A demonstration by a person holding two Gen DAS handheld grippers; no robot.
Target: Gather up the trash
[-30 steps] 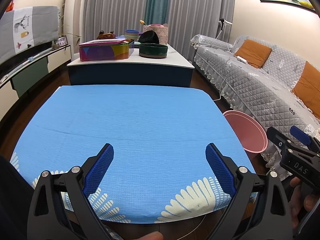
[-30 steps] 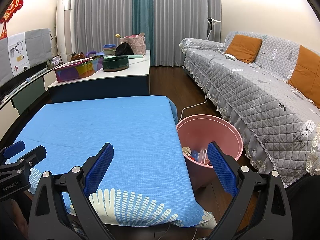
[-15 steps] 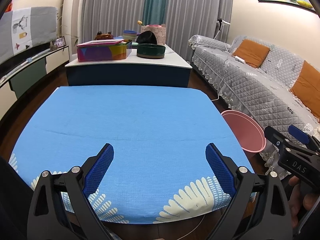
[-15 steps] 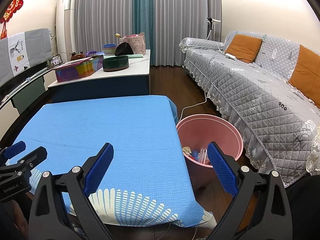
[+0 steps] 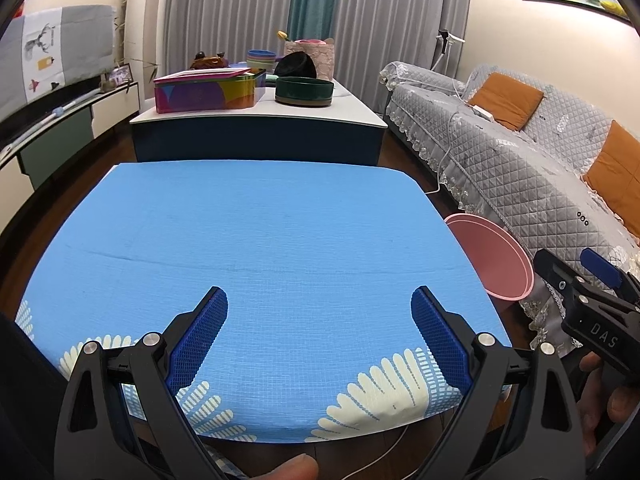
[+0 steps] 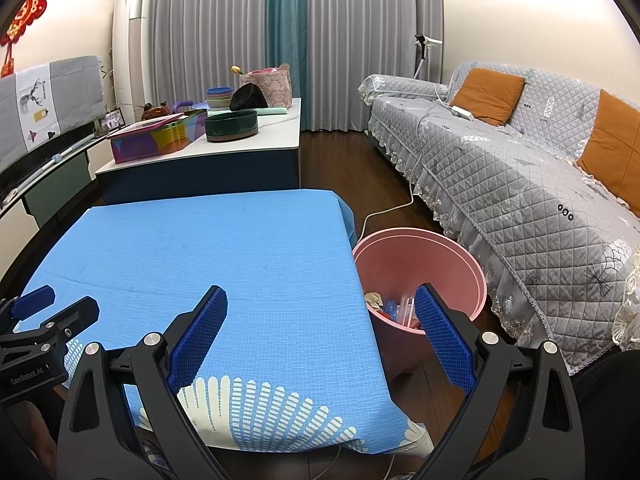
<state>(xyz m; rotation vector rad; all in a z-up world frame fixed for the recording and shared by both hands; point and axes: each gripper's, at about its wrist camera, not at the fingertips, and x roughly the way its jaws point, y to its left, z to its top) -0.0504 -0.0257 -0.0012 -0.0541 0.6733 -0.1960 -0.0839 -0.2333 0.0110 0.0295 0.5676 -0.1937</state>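
Observation:
A pink bin stands on the floor at the right edge of the table with the blue cloth. Several pieces of trash lie in its bottom. The bin's rim also shows in the left wrist view. My left gripper is open and empty over the near part of the blue cloth. My right gripper is open and empty over the table's near right corner, its right finger in front of the bin. I see no trash on the cloth.
A grey quilted sofa with orange cushions runs along the right. A white-topped cabinet behind the table holds a colourful box, a dark green bowl and other items. A white cable lies on the floor.
The left wrist view has shifted slightly; the far cabinet sits a little lower and left in frame. The right gripper has barely moved. Both stay open.

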